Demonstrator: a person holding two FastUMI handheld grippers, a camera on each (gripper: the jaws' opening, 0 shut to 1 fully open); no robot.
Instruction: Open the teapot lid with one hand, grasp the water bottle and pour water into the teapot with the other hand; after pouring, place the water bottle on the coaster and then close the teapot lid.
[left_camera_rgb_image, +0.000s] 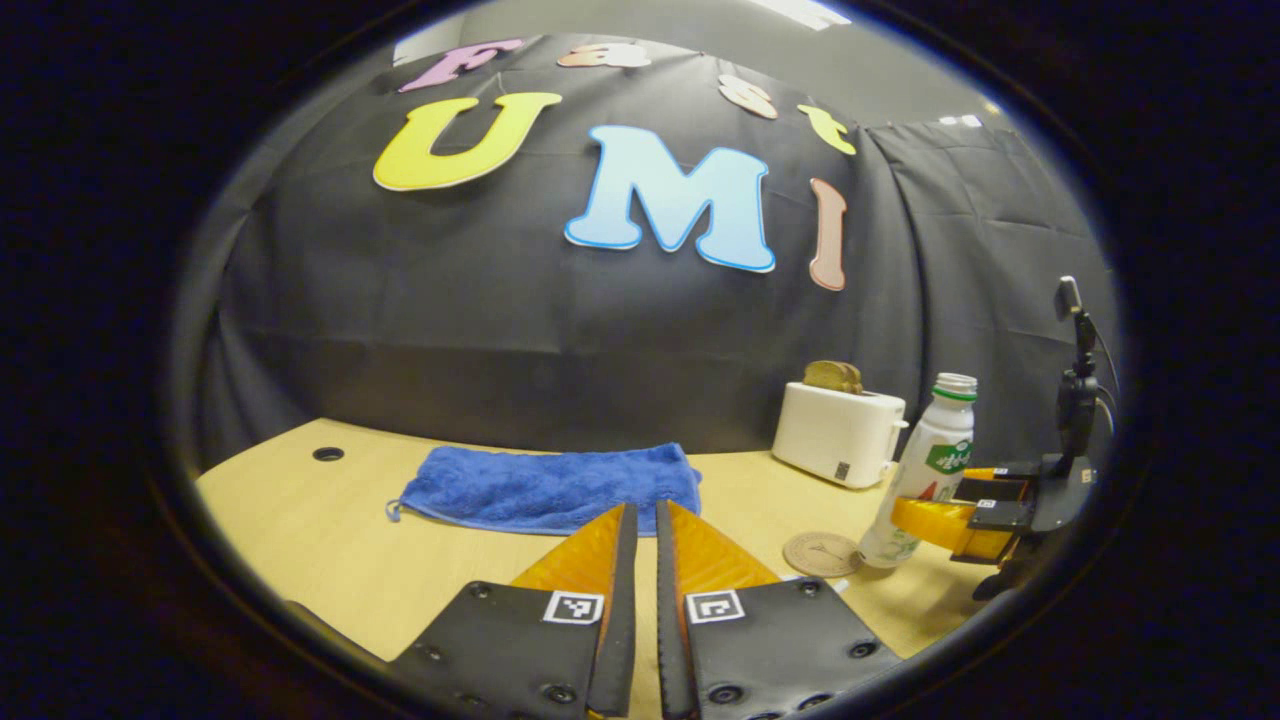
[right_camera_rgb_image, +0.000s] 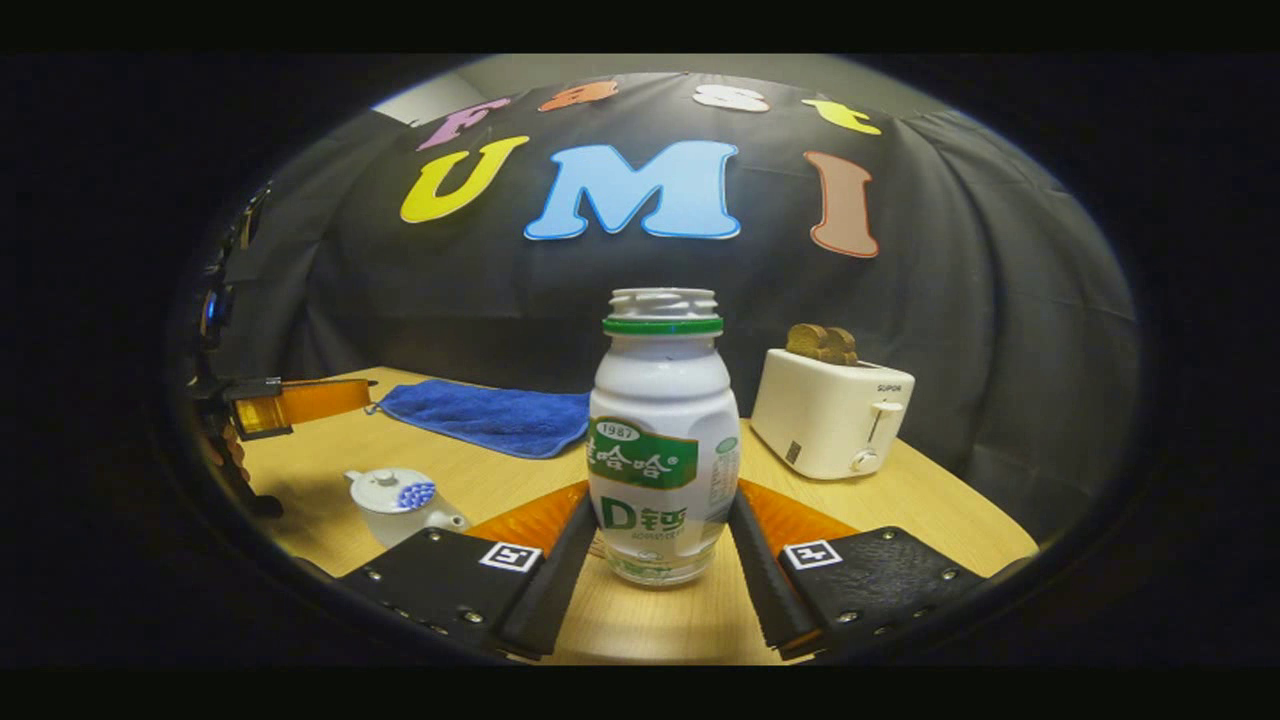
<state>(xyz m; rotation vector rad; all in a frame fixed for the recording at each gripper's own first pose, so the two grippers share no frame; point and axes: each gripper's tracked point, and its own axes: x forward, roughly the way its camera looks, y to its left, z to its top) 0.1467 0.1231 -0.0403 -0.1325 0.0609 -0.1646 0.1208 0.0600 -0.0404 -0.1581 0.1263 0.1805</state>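
Note:
The white water bottle (right_camera_rgb_image: 660, 450) with a green label and no cap stands upright on the table between my right gripper's (right_camera_rgb_image: 662, 500) fingers, which press on both its sides. In the left gripper view the same bottle (left_camera_rgb_image: 925, 470) stands just right of the round coaster (left_camera_rgb_image: 821, 553), with the right gripper (left_camera_rgb_image: 935, 525) around its lower half. A small white teapot (right_camera_rgb_image: 400, 500) with its lid on sits at the lower left of the right gripper view. My left gripper (left_camera_rgb_image: 645, 508) is shut on nothing, above the table in front of the towel.
A blue towel (left_camera_rgb_image: 550, 487) lies at the back of the wooden table (left_camera_rgb_image: 330, 540). A white toaster (left_camera_rgb_image: 838, 432) with bread in it stands behind the bottle. In the right gripper view the left gripper (right_camera_rgb_image: 300, 400) and the hand holding it hover beyond the teapot.

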